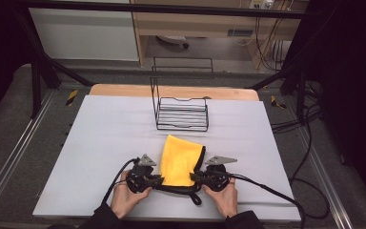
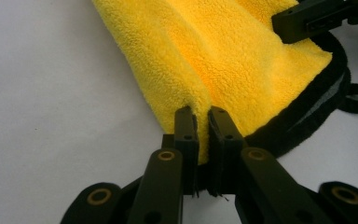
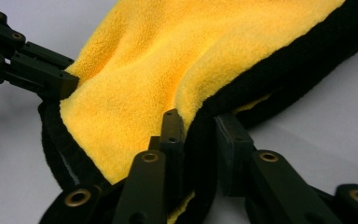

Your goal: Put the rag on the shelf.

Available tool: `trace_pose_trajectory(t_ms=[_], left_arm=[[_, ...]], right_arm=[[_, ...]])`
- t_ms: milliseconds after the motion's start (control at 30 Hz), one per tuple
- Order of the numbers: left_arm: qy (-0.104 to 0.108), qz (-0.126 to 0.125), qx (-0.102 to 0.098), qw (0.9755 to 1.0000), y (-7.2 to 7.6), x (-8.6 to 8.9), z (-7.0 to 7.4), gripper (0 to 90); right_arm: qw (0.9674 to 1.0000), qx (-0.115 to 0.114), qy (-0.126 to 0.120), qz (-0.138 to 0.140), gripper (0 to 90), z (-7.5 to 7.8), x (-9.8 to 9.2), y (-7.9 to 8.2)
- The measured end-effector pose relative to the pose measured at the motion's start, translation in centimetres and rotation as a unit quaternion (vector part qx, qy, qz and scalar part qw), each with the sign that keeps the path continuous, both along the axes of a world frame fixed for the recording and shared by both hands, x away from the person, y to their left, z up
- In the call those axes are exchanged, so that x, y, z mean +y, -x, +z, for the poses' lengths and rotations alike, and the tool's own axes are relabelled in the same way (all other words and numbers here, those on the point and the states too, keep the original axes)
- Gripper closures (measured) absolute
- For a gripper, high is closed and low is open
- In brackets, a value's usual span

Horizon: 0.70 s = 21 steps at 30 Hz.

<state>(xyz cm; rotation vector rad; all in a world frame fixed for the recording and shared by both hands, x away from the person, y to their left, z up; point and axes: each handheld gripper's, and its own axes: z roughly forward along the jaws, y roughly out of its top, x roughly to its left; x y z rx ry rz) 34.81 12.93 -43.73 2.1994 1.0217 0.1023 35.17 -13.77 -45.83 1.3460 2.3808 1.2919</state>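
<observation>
Lighting is even and overhead on the pale table (image 1: pixel 100 143), which reads bright, while the surroundings at the left and right edges fall into near-black. The high view is soft and low in detail. In both gripper views the yellow cloth (image 2: pixel 242 56) is vivid, its pile sharp; nearest jaw parts blur slightly, shadows faint.

No readable text, label or number anywhere.

Black hand-held grippers (image 1: pixel 161 181), brass rivets
</observation>
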Motion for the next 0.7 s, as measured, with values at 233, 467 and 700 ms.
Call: trace_pose_trajectory(t_ms=[233, 467, 700], left_arm=[[0.039, 0.002, 0.011, 0.9992, 1.8, 0.5, 1.2, 83.7], [0.009, 0.002, -0.004, 0.9999, 3.2, 0.3, 0.6, 79.1], [0.007, -0.003, -0.038, 0.9992, 2.7, 1.2, 1.3, 53.5]], right_arm=[[0.9994, 0.004, -0.016, 0.029, 78.8, 1.3, -0.8, -0.4], [0.9988, 0.009, 0.006, 0.048, 69.9, 0.7, -0.4, -0.2], [0.9978, -0.054, 0.014, 0.035, 36.4, 1.2, -0.8, -0.3]])
